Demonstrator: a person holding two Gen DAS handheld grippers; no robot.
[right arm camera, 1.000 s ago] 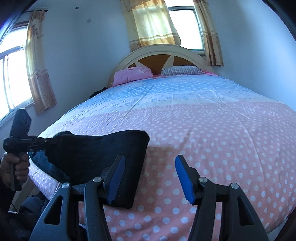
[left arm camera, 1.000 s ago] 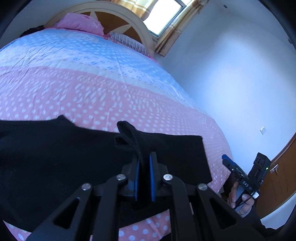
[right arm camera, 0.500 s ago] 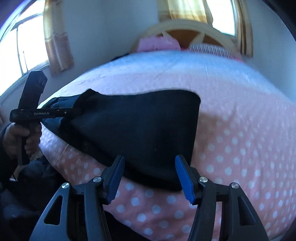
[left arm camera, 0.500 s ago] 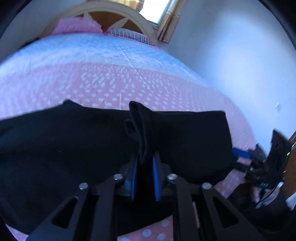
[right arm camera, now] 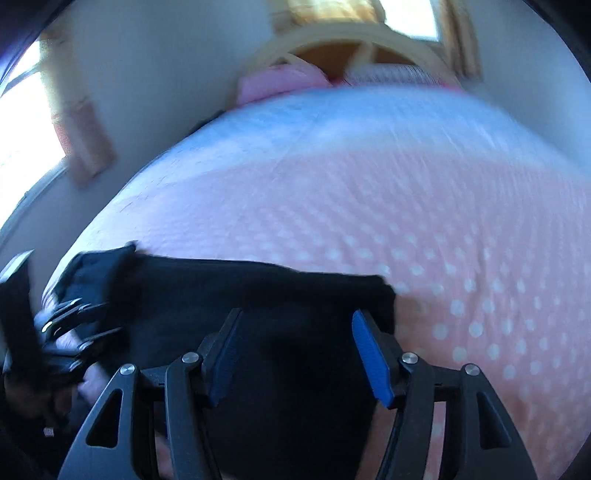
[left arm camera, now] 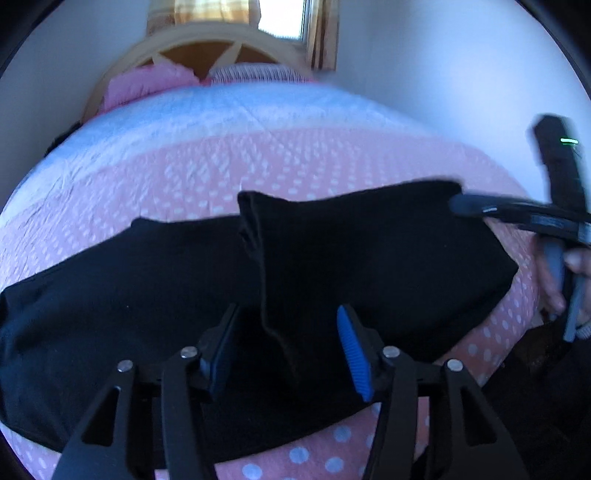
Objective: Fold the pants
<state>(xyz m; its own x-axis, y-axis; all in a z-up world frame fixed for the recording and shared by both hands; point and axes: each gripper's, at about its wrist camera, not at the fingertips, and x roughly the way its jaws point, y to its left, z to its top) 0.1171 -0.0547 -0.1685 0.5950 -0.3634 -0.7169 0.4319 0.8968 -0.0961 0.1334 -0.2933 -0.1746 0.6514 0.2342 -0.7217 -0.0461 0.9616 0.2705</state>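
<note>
**Inspector A:** Two grippers in view, both with jaws spread apart and nothing between the pads. The left gripper (left arm camera: 284, 350) hangs low over the black pants (left arm camera: 369, 266), its blue pads either side of a raised ridge of cloth that runs up the middle of the garment. The pads do not touch that ridge.

**Inspector B:** Noted. Location of the pants?

**Inspector A:** They lie across the near edge of the bed (left arm camera: 295, 162), on the pink polka-dot part of the cover. The far part of the cover is pale blue. One layer of the cloth is doubled over another on the right half, as the left wrist view shows.

**Inspector B:** And the right gripper (right arm camera: 297, 354)?

**Inspector A:** Also low over the pants (right arm camera: 258, 295), near their right-hand corner. Jaws wide, cloth beneath them, none of it pinched. In the left wrist view its finger tips reach the far right corner of the garment, with a hand (left arm camera: 561, 273) on the handle. Contact there is too blurred to confirm.

**Inspector B:** Surroundings?

**Inspector A:** A pink pillow (left arm camera: 147, 81) and a striped pillow (left arm camera: 258, 72) at the arched headboard (left arm camera: 218, 40), curtains (left arm camera: 321, 33) beside a window behind it.
</note>
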